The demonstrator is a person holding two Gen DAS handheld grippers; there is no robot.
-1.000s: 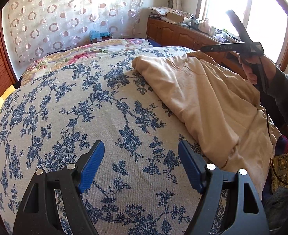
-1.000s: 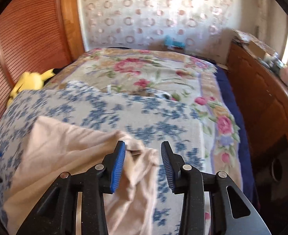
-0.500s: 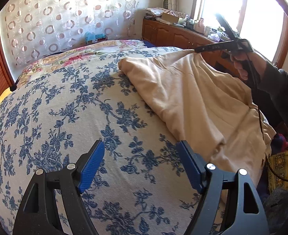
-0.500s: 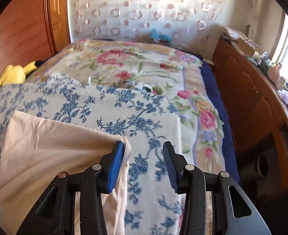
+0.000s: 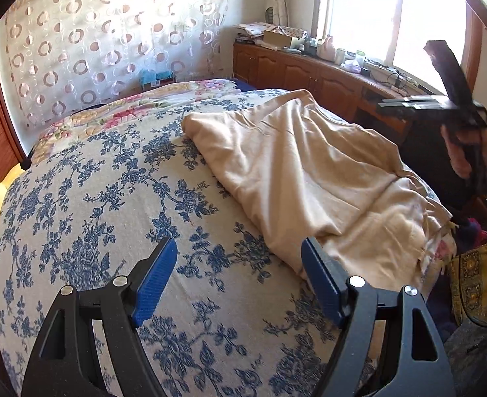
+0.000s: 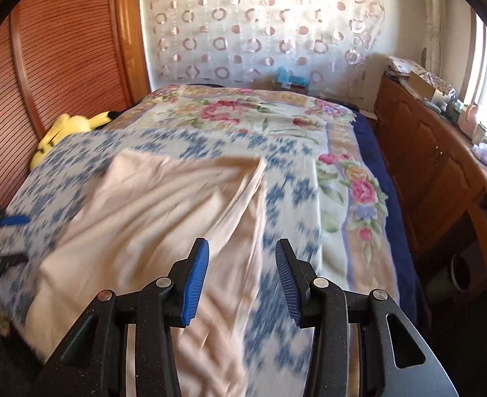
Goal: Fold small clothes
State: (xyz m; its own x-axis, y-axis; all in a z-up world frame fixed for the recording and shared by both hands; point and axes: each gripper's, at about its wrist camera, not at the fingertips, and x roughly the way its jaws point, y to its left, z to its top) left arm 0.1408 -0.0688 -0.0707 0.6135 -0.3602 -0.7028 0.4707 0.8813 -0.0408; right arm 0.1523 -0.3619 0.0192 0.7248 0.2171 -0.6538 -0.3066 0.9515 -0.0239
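Observation:
A beige garment point(image 5: 309, 165) lies loosely spread and wrinkled on the blue-flowered bed cover point(image 5: 111, 198). My left gripper point(image 5: 239, 243) hovers open over the bare cover, its right finger close to the garment's near edge, with nothing between the pads. In the right wrist view, which is blurred, the beige garment point(image 6: 164, 205) stretches across the bed cover point(image 6: 286, 198). My right gripper point(image 6: 242, 243) is open above the garment's right edge and holds nothing. A hand point(image 5: 465, 152) carries that gripper at the bed's right side. A blue pad point(image 6: 15, 221) of the left gripper shows at the left edge.
A yellow plush toy point(image 6: 68, 125) lies by the wooden slatted panel point(image 6: 45, 66). A pink-flowered blanket point(image 6: 243, 115) covers the far end of the bed. A wooden cabinet point(image 5: 309, 69) with clutter on top runs under the window. Bags point(image 5: 471, 284) sit beside the bed.
The right gripper had the garment's corner between its jaws, then drew back off it; the cloth now lies flatter. The left gripper drifted toward the garment's edge.

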